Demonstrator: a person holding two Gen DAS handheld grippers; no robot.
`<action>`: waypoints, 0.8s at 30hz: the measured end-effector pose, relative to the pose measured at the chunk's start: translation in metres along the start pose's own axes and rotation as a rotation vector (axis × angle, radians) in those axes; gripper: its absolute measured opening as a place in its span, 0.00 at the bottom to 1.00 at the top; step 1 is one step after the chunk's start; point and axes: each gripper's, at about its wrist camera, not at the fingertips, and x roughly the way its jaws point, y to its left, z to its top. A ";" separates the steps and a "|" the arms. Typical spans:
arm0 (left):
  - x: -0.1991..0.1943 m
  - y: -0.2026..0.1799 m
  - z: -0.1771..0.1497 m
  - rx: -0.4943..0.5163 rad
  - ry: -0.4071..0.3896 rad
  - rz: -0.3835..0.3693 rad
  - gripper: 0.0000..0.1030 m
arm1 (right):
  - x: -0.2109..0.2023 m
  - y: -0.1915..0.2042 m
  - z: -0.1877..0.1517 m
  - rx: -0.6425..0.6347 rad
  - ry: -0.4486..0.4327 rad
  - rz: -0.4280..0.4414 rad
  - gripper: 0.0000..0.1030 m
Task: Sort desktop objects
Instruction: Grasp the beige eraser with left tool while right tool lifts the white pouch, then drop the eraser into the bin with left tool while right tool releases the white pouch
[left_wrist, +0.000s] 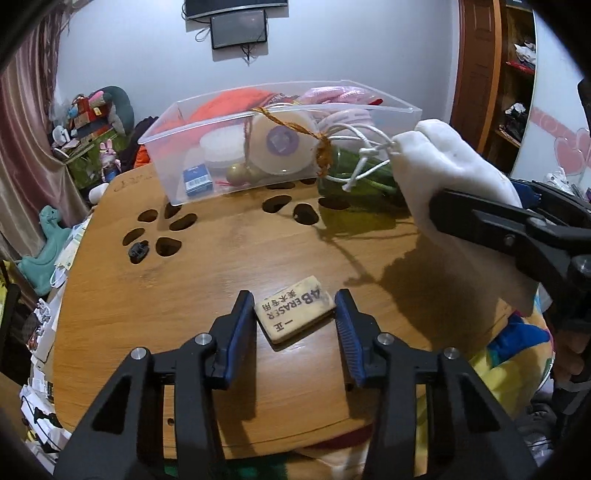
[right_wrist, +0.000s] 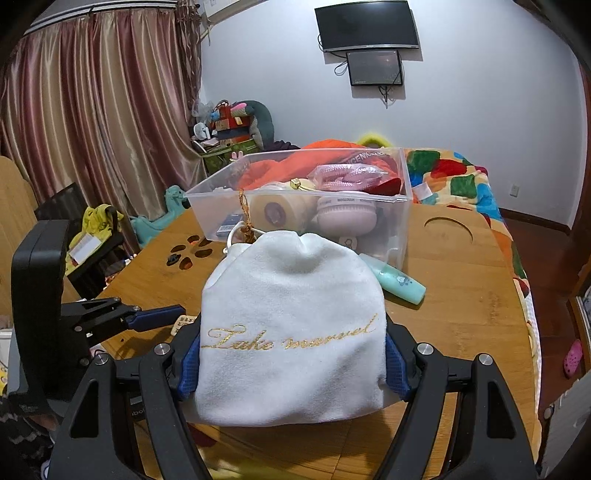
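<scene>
The left gripper (left_wrist: 293, 317) hangs low over the wooden table (left_wrist: 207, 258) with its two blue-padded fingers (left_wrist: 236, 332) set either side of a cream eraser (left_wrist: 294, 313) printed "4B ERASER". The eraser lies flat on the table and skewed between the pads: its left end is at or just off the left pad, and its upper right corner reaches the right pad, though whether either pad presses on it cannot be told. The jaws stand partly open, only a little wider than the eraser.

The right gripper (right_wrist: 293, 354) holds a white drawstring pouch (right_wrist: 291, 332) lettered in gold script. Its blue pads press into the pouch's two sides, so the jaws are wide but closed on the cloth. In the left wrist view the pouch is raised off the table, its white cords dangling toward a clear plastic bin (left_wrist: 280, 144).

The bin stands at the far side of the table, beyond both grippers, and holds a round cream case, a small blue box and pink items. A pale green tube (right_wrist: 397, 280) lies on the table just beside the bin's near right corner, behind the pouch
</scene>
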 end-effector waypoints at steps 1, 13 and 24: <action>0.000 0.003 0.000 -0.013 0.001 -0.003 0.43 | 0.000 0.000 0.000 0.001 -0.002 -0.002 0.72; -0.007 0.049 0.014 -0.170 -0.016 -0.069 0.43 | -0.009 0.004 0.017 -0.024 -0.034 -0.024 0.72; -0.022 0.069 0.051 -0.177 -0.131 -0.052 0.43 | -0.003 0.005 0.049 -0.080 -0.047 -0.050 0.72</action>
